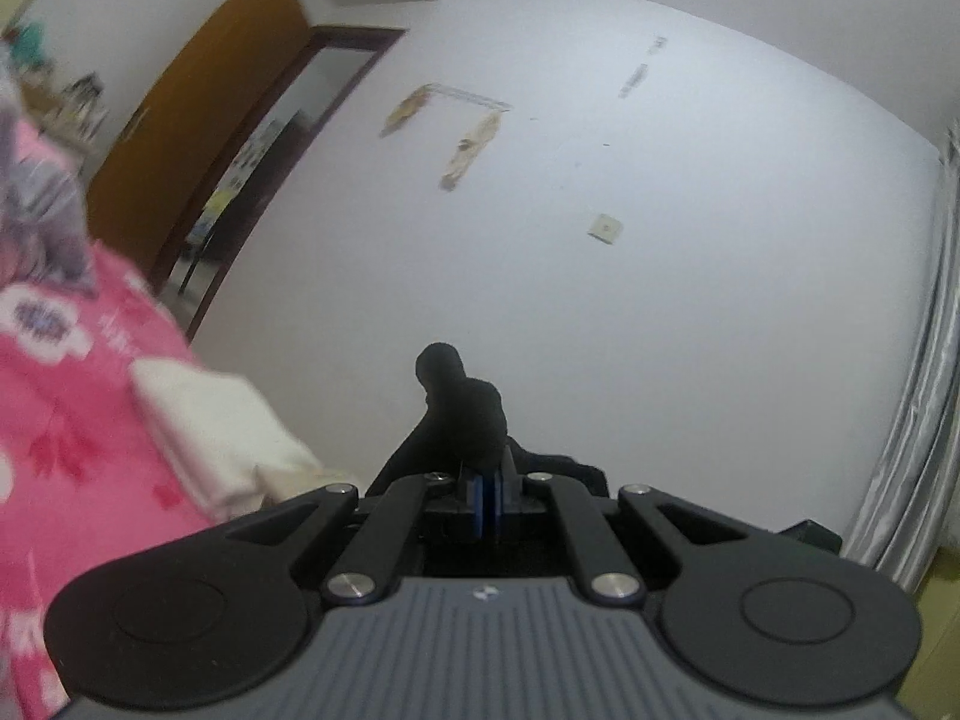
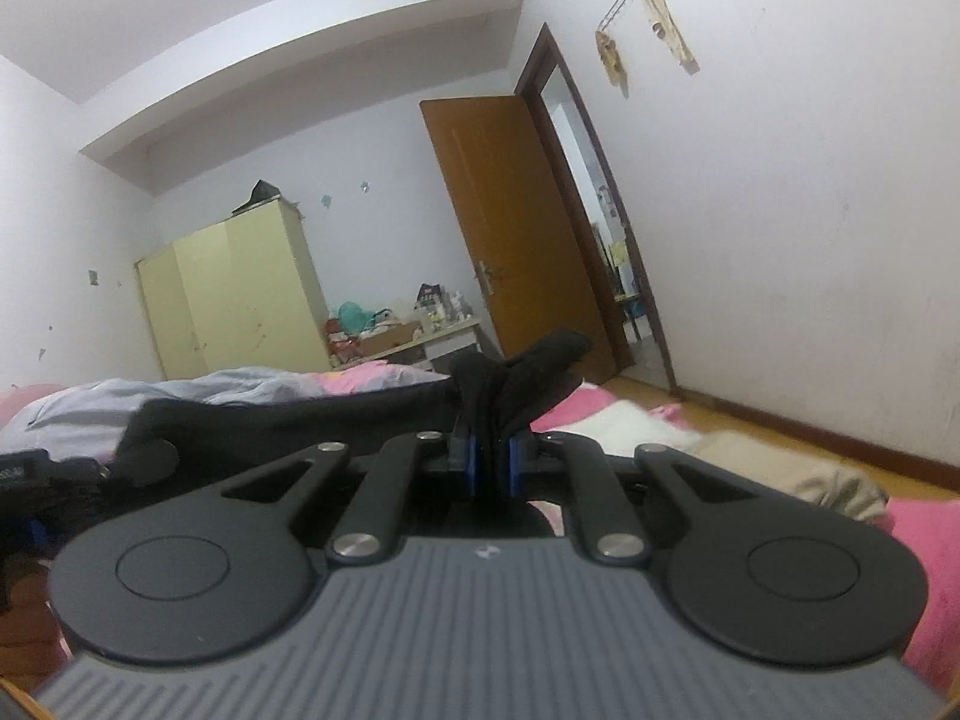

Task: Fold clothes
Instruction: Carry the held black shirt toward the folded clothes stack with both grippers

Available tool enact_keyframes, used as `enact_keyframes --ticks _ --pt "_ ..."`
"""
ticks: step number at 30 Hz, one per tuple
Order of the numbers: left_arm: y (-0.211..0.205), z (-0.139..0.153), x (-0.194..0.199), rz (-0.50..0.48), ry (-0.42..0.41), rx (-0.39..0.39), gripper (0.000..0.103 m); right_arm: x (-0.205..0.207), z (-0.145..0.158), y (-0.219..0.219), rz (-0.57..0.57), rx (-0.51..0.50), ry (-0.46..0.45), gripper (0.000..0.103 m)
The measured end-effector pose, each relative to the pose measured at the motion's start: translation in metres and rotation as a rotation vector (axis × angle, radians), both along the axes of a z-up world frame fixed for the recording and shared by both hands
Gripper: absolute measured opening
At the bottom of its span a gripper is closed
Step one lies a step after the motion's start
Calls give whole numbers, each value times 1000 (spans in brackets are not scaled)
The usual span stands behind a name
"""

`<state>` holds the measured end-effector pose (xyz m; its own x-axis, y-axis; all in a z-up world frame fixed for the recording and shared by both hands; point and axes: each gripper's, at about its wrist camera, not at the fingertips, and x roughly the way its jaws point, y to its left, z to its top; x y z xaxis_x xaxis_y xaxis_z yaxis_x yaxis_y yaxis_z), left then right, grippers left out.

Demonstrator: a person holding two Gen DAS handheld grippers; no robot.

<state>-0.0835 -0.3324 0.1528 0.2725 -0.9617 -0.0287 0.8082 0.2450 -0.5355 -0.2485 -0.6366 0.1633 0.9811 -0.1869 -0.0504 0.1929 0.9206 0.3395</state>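
- Left wrist view showed the left claw (image 1: 487,495) clamped on a bunched black fabric garment (image 1: 465,414), raised level.
- Right claw (image 2: 492,459) pinched another bunch of it above the pink patterned bed (image 2: 924,546).
- No fold appeared made yet; folding likely remained.

The left gripper (image 1: 487,495) points level toward a white wall (image 1: 630,300), its blue-padded jaws closed on a bunched black fabric garment (image 1: 462,402) that rises above the fingertips. To the left lies a pink bedcover with a white flower print (image 1: 78,408), blurred, with a cream folded cloth (image 1: 210,420) on it. Far left stands an open brown wooden door (image 1: 198,120) beside a dark-framed doorway (image 1: 264,180). A silver-grey curtain (image 1: 912,420) hangs at the right edge. On the wall hang 2 tan items (image 1: 474,147), too blurred to identify.
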Motion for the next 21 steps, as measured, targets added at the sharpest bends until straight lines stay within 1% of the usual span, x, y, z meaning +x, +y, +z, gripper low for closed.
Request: enact_keyframes --ticks 3,5,7,10,13,16,18,19,21 --pt "17 -13 0 19 34 21 4 0 -4 16 8 16 3 8" --pt "25 -23 5 36 54 36 4 7 -8 23 15 18 20 8" --pt "32 -33 13 65 72 54 4 21 -15 28 19 16 51 8" --pt "28 -47 37 131 100 113 4 56 -33 28 27 14 124 8" --pt "14 -65 71 224 124 240 4 99 -63 29 52 39 201 8" --pt "0 -84 104 317 146 369 4 154 -97 29 92 70 288 8" --pt "-8 -95 115 370 123 450 4 192 -122 28 116 93 357 8" --pt "-13 -99 116 388 93 485 4 205 -134 29 119 100 393 8" --pt "-23 -105 115 403 38 529 4 231 -157 30 126 114 463 8"
